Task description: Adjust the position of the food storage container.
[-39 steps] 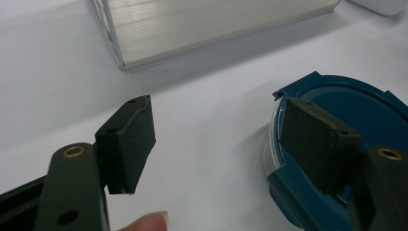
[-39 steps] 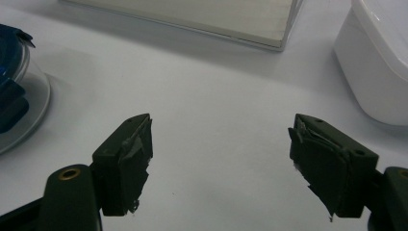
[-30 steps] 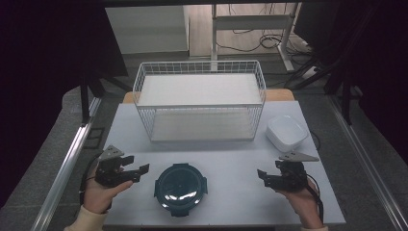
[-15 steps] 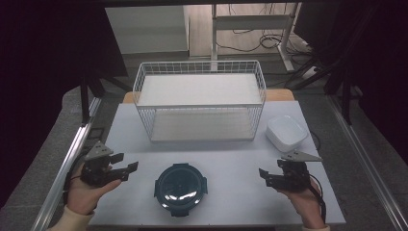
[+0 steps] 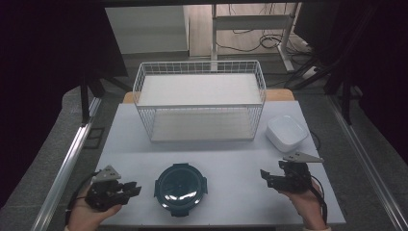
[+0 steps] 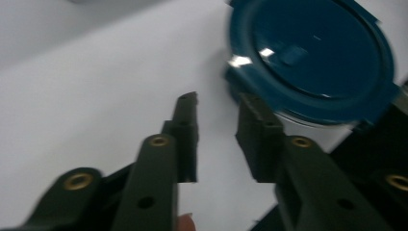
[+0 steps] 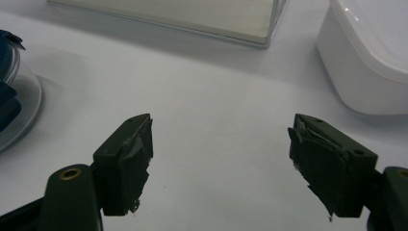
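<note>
A round dark teal lidded container (image 5: pixel 180 188) sits on the white table (image 5: pixel 231 161) near its front edge. My left gripper (image 5: pixel 131 189) is held just left of it, low over the table, jaws open with a modest gap and nothing between them. In the left gripper view the gripper (image 6: pixel 217 102) points at the teal lid (image 6: pixel 312 53), the tips close to its rim. My right gripper (image 5: pixel 265 177) hovers to the container's right, well apart from it. The right gripper view shows this gripper (image 7: pixel 221 122) wide open over bare table.
A white wire basket (image 5: pixel 199 98) stands across the back middle of the table. A white square lidded box (image 5: pixel 286 132) rests at the right, just ahead of my right gripper; it appears again as the white box (image 7: pixel 370 57). Dark floor surrounds the table.
My left gripper swung out to the left, then came back toward the front edge and the teal container. The right gripper has barely moved.
</note>
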Action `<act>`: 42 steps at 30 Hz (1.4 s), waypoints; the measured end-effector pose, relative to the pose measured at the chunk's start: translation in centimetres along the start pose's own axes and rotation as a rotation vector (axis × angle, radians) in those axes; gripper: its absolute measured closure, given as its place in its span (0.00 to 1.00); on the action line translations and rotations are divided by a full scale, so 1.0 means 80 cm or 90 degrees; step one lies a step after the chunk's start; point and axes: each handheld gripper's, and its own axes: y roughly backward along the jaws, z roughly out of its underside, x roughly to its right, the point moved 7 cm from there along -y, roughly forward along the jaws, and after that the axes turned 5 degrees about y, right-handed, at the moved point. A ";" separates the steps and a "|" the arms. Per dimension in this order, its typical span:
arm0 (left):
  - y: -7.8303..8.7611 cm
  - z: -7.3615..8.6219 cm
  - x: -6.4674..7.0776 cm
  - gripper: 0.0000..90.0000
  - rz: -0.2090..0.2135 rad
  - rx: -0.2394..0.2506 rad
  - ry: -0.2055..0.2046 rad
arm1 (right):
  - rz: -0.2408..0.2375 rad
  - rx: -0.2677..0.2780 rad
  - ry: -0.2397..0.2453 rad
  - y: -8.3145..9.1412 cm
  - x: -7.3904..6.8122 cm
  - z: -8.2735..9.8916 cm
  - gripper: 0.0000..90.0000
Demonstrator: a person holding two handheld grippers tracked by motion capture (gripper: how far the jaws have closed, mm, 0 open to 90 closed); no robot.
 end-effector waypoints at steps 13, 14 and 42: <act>-0.028 0.012 0.021 0.99 0.033 -0.033 -0.024 | -0.004 -0.011 0.001 -0.008 -0.001 0.005 0.26; -0.029 0.014 0.021 0.99 0.035 -0.036 -0.024 | -0.003 -0.011 0.000 -0.008 -0.001 0.005 0.26; -0.061 0.030 0.049 1.00 0.089 -0.083 -0.032 | -0.014 -0.006 -0.016 -0.011 0.000 0.006 0.25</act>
